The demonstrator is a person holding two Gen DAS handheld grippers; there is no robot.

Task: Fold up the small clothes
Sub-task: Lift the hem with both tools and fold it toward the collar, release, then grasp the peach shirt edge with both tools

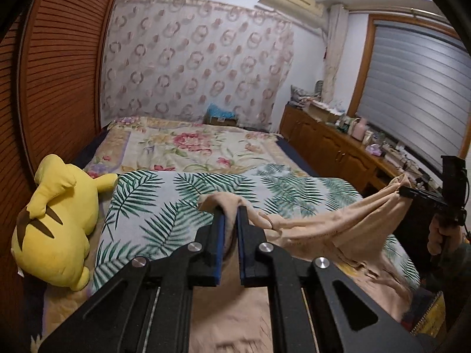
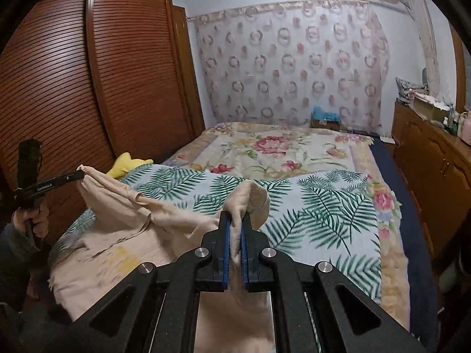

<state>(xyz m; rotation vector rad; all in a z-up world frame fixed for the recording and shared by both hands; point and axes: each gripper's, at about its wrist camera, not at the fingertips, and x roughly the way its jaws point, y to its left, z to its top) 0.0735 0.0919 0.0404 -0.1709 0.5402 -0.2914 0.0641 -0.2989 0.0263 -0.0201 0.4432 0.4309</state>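
Observation:
A beige garment (image 1: 332,223) hangs stretched between my two grippers above the palm-leaf blanket (image 1: 182,194). My left gripper (image 1: 231,210) is shut on one corner of it, and the cloth bunches over the tips. The right gripper (image 1: 404,191) shows at the right of the left wrist view, pinching the other corner. In the right wrist view my right gripper (image 2: 235,216) is shut on the beige garment (image 2: 164,220), and the left gripper (image 2: 79,174) holds the far corner at the left. The garment's lower part sags onto the bed.
A yellow plush toy (image 1: 59,223) lies at the bed's left side by the slatted wooden wardrobe (image 2: 88,73). A floral quilt (image 2: 279,150) covers the far bed. A wooden cabinet (image 1: 332,144) with clutter runs along the right wall under a window.

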